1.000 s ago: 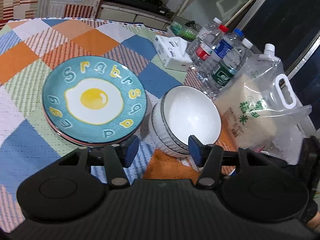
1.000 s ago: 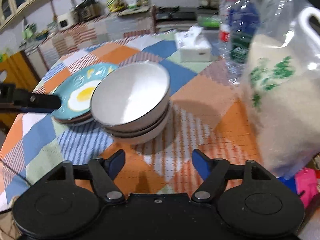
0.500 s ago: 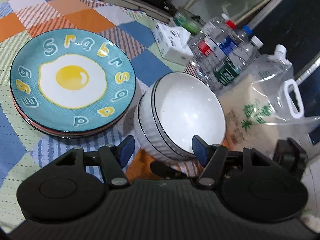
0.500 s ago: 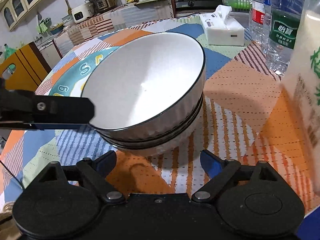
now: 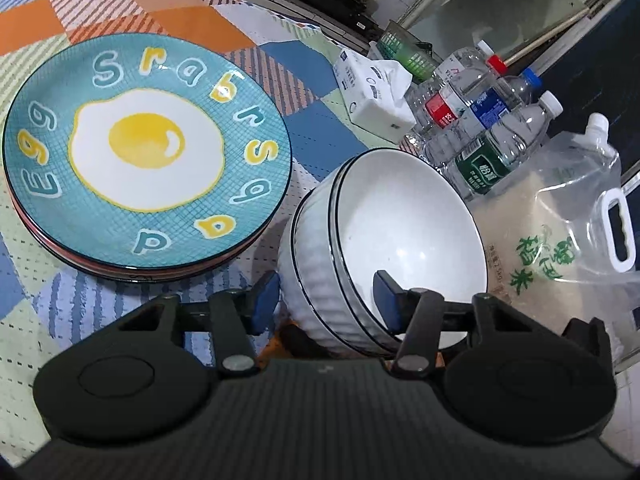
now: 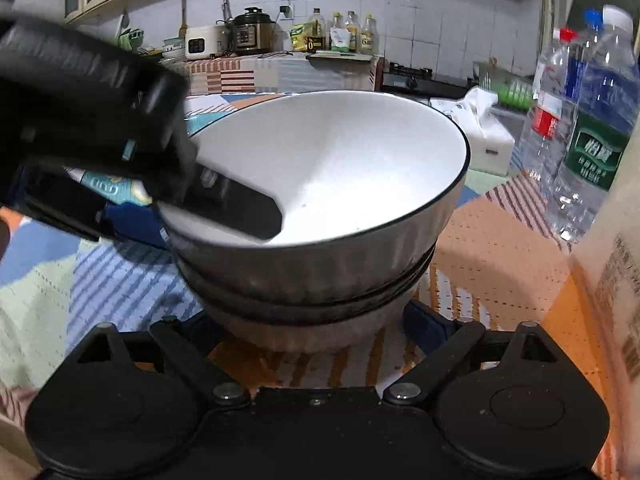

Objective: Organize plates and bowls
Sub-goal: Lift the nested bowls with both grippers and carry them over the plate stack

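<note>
A stack of white ribbed bowls point(image 5: 400, 236) with black rims stands on the patchwork tablecloth, right of a stack of plates topped by a teal fried-egg plate point(image 5: 146, 156). My left gripper point(image 5: 326, 300) is open and straddles the near rim of the top bowl, one finger inside and one outside. In the right wrist view the bowl stack point(image 6: 328, 184) fills the middle; my right gripper point(image 6: 308, 322) is open with its fingers on either side of the stack's base. The left gripper's finger point(image 6: 236, 204) reaches into the top bowl from the left.
A clear bag of rice point(image 5: 560, 240) with a white handle stands just right of the bowls. Several water bottles point(image 5: 488, 136) and a tissue box point(image 5: 372, 92) stand behind. A kitchen counter with appliances point(image 6: 248, 36) lies beyond the table.
Both grippers have moved in on the bowl stack. The left gripper now straddles the top bowl's rim, and the right gripper's fingers now flank the stack's base. Both remain open.
</note>
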